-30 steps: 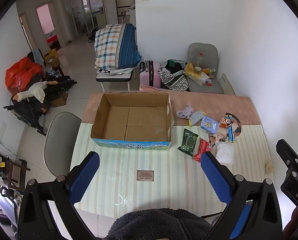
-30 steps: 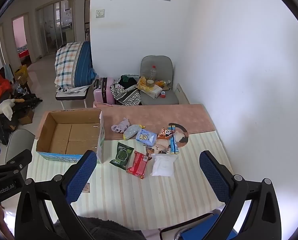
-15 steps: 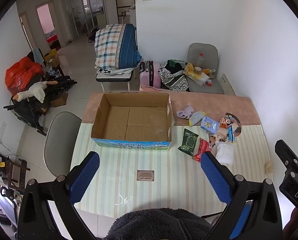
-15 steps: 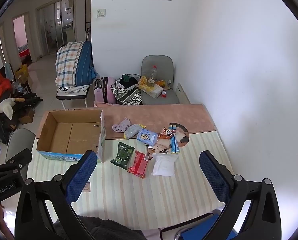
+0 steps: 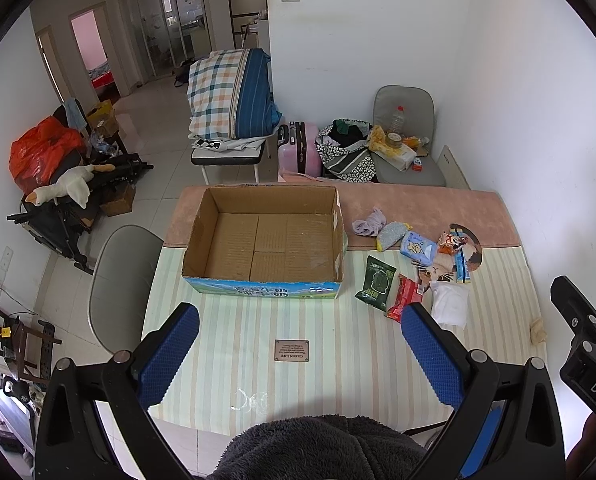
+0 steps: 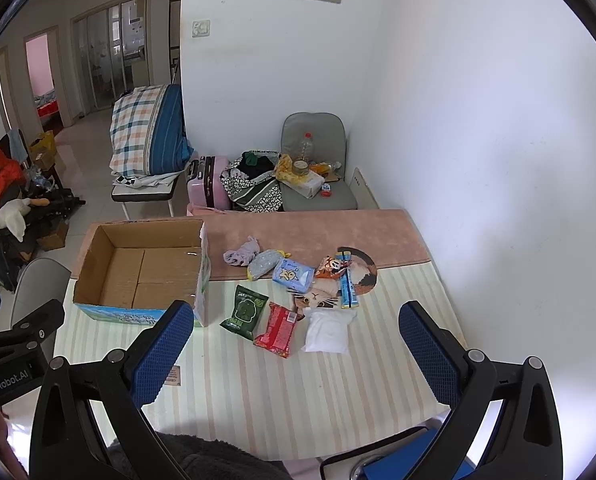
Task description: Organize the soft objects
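Note:
An empty cardboard box stands on the striped table. To its right lie soft items: a purple sock, a grey pouch, a blue packet, a green packet, a red packet and a white pack. My left gripper is open and empty, high above the table's near edge. My right gripper is open and empty, above the near right of the table.
A small brown label lies on the table in front of the box. A cat-face mat lies under some items. A grey chair stands left of the table. A wall runs close on the right.

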`<action>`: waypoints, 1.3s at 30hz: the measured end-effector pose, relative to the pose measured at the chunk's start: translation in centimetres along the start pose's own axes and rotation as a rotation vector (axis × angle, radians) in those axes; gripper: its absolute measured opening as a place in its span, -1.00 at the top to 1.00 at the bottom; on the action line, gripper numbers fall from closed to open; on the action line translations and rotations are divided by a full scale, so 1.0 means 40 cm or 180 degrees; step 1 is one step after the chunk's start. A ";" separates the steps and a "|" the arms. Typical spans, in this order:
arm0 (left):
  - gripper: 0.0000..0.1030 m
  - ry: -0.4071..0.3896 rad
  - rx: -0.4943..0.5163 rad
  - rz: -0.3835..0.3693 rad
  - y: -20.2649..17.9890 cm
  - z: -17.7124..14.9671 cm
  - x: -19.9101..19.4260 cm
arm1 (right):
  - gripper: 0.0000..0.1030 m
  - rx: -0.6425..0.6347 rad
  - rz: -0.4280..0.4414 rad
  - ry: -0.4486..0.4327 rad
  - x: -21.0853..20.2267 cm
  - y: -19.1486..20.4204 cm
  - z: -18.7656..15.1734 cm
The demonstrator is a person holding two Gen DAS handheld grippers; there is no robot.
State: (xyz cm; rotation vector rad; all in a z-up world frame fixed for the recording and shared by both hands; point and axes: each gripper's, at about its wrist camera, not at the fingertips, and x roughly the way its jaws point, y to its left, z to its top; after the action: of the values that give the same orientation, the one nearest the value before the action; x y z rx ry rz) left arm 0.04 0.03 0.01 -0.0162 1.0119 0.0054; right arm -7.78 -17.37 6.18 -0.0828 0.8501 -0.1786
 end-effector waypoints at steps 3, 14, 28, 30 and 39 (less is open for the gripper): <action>-1.00 -0.0001 0.0003 0.0000 -0.001 0.000 0.000 | -1.00 -0.0004 -0.0003 -0.0001 -0.002 0.000 -0.001; -1.00 -0.0009 0.0005 0.0006 -0.004 -0.003 0.004 | -1.00 0.0003 0.0012 -0.0002 -0.006 -0.001 0.000; -1.00 -0.0010 0.0010 0.0010 -0.003 -0.002 -0.002 | -1.00 -0.0011 0.0018 -0.0022 0.000 -0.004 0.008; -1.00 -0.0010 0.0008 0.0004 -0.003 -0.002 -0.002 | -1.00 -0.0018 0.0018 -0.0017 0.002 -0.005 0.009; -1.00 -0.0004 0.0014 0.0010 0.004 0.003 0.000 | -1.00 -0.0017 0.0002 -0.0015 0.013 -0.003 0.013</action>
State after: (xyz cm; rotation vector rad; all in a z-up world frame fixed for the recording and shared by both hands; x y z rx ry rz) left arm 0.13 0.18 0.07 -0.0107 1.0105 0.0062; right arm -7.06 -17.58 6.15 -0.0878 0.8460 -0.1754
